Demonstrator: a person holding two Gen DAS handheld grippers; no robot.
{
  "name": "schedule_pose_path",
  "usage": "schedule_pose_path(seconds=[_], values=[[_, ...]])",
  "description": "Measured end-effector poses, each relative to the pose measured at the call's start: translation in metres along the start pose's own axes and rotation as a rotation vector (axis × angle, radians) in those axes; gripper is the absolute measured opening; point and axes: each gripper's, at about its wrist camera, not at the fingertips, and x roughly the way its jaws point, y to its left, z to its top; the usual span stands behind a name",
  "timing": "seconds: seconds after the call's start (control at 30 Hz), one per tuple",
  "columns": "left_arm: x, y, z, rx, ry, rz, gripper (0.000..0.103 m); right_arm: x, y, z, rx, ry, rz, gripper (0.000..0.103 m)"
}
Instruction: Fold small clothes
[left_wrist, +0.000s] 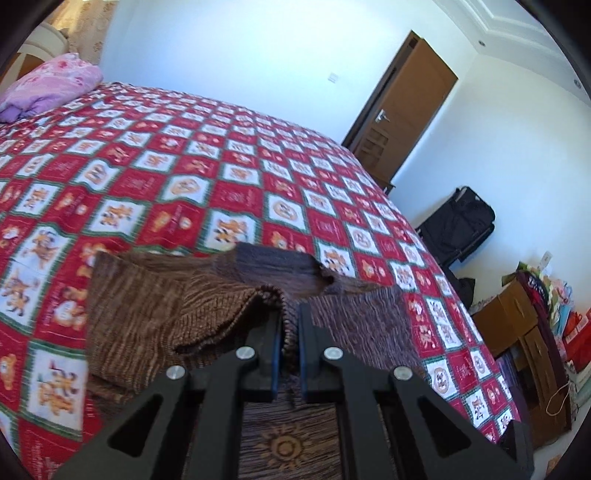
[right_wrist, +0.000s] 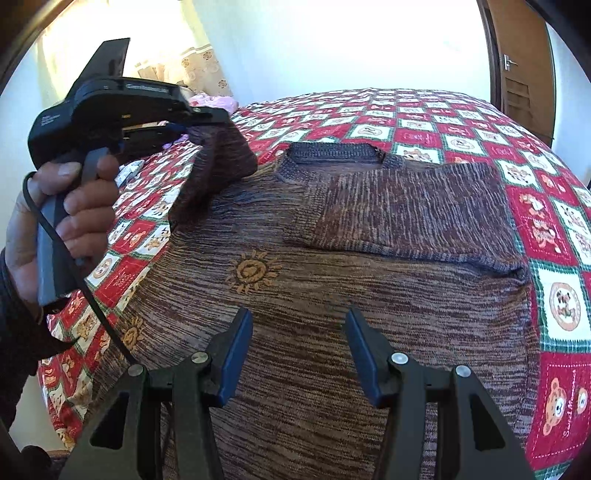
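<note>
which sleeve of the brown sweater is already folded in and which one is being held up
The sleeve on the right tool's side lies folded flat across the sweater. The other sleeve hangs lifted, pinched in the left tool.

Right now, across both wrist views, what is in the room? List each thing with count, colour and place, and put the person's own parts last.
sweater: one, brown striped knit with orange sun motifs, spread on the bed; the right sleeve is folded across the chest, the left sleeve is lifted.
bedspread: one, red, white and green check with bear prints, covering the bed.
pillow: one, pink and purple, at the bed's far corner.
door: one, brown wood, in the far wall.
suitcase: one, black, against the wall beyond the bed.
cabinet: one, brown wood, piled with colourful items, beside the bed.
left gripper: black with blue pads, shut on the sleeve.
right gripper: black with blue pads, open above the sweater.
hand: one, holding the left gripper's handle.
</note>
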Motion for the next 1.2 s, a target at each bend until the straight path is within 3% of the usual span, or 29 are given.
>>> schedule_pose_path(seconds=[0.23,0.3,0.37,0.4,0.47,0.57,0.63,0.73,0.83,1.0,1.2], values=[[0.041,-0.007,-0.021,0.031,0.053,0.024,0.008,-0.002,-0.013,-0.006,0.029,0.01,-0.019,0.054],[0.048,-0.011,-0.027,0.049,0.077,0.028,0.019,-0.001,-0.016,-0.008,0.036,0.019,-0.027,0.054],[0.049,-0.021,-0.034,0.098,0.108,0.037,0.037,0.0,-0.018,-0.009,0.042,0.026,-0.036,0.054],[0.042,-0.026,-0.037,0.137,0.099,0.049,0.043,-0.001,-0.019,-0.009,0.041,0.03,-0.042,0.054],[0.025,-0.031,-0.042,0.201,0.049,0.074,0.07,-0.002,-0.02,-0.009,0.037,0.034,-0.053,0.054],[-0.006,-0.022,-0.049,0.289,-0.039,0.15,0.09,-0.006,-0.019,-0.006,0.023,0.041,-0.072,0.054],[-0.017,0.003,-0.052,0.32,-0.061,0.278,0.091,-0.009,-0.015,0.001,0.001,0.044,-0.08,0.054],[-0.02,0.054,-0.055,0.274,-0.031,0.46,0.091,-0.012,-0.006,0.019,-0.031,0.043,-0.065,0.054],[-0.027,0.106,-0.059,0.152,-0.024,0.528,0.091,-0.008,0.006,0.047,-0.048,0.06,-0.014,0.054],[-0.018,0.141,-0.072,0.022,0.02,0.483,0.091,0.034,0.034,0.093,-0.147,0.124,-0.048,0.054],[-0.01,0.132,-0.078,0.095,0.034,0.472,0.094,0.106,0.072,0.118,-0.285,0.203,-0.126,0.054]])
